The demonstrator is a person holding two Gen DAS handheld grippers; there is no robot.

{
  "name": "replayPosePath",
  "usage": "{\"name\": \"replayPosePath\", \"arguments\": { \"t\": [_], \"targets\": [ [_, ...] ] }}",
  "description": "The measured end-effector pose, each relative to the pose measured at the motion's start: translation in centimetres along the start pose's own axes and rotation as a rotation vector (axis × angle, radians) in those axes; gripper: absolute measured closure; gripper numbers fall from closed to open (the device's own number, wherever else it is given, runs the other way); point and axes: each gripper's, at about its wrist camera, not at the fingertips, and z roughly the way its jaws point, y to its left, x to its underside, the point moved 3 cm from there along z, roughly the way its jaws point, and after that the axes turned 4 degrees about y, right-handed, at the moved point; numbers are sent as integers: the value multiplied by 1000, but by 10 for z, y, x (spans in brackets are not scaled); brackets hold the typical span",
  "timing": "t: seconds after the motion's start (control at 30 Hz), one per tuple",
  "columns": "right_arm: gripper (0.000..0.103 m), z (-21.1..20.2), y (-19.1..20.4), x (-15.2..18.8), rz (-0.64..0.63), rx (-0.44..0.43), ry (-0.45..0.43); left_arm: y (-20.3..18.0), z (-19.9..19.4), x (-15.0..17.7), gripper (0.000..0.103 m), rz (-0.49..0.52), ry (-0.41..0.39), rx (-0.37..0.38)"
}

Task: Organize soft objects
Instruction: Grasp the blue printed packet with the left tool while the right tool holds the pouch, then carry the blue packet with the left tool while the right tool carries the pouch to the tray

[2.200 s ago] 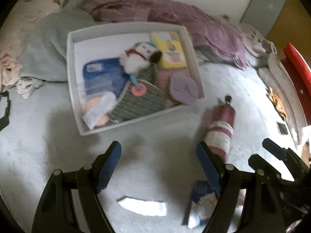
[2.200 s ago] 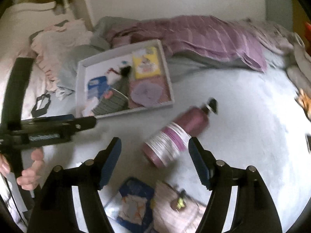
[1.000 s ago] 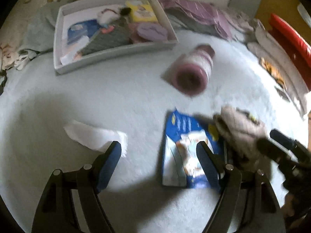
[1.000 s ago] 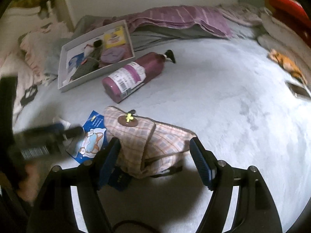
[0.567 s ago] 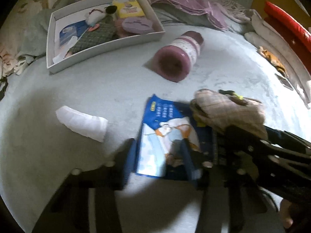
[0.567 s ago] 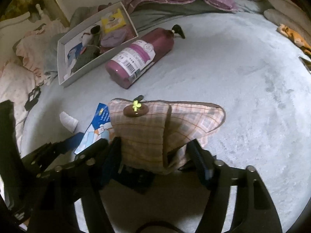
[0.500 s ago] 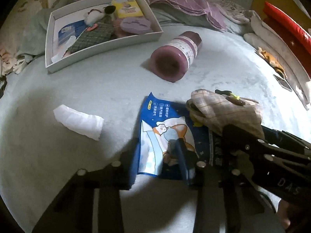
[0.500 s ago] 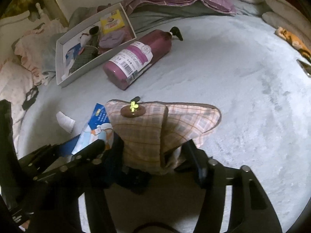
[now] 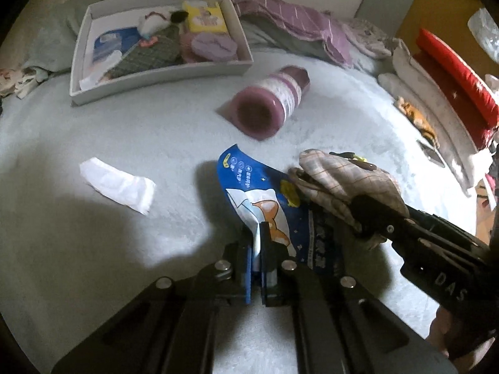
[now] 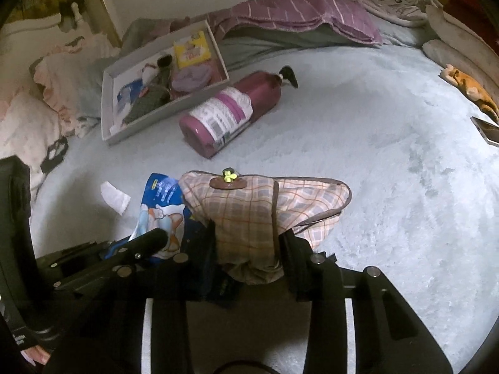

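Left gripper [image 9: 256, 243] jaws newly clenched on blue packet [image 9: 265, 193] | right gripper [image 10: 249, 246] jaws closing, grasping plaid pouch [image 10: 249, 212]

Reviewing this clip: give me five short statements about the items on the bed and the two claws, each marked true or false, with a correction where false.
1. The left claw is shut on the blue packet. True.
2. The right claw is empty. False: the plaid pouch sits pinched between its fingers, the jaws having just been closing.
3. The purple bottle stands upright. False: it lies on its side on the bed.
4. The white tray already holds several items. True.
5. The white folded wrapper lies inside the tray. False: it lies on the bedcover, apart from the tray.
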Motion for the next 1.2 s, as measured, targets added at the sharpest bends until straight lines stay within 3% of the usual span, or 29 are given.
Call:
{"name": "replayPosePath", "arguments": {
  "t": [0.57,1.03,1.2],
  "targets": [
    [65,-18,25,-42,-81,-73,-156,17,-57,-63,101,9,-224,-5],
    [65,-1,50,-90,-111,-162,-165,40,-68,-106,101,32,-320,-96],
    [65,7,59,-104,-132,-170,-181,61,-76,-126,101,38,-373,-66]
  ]
}}
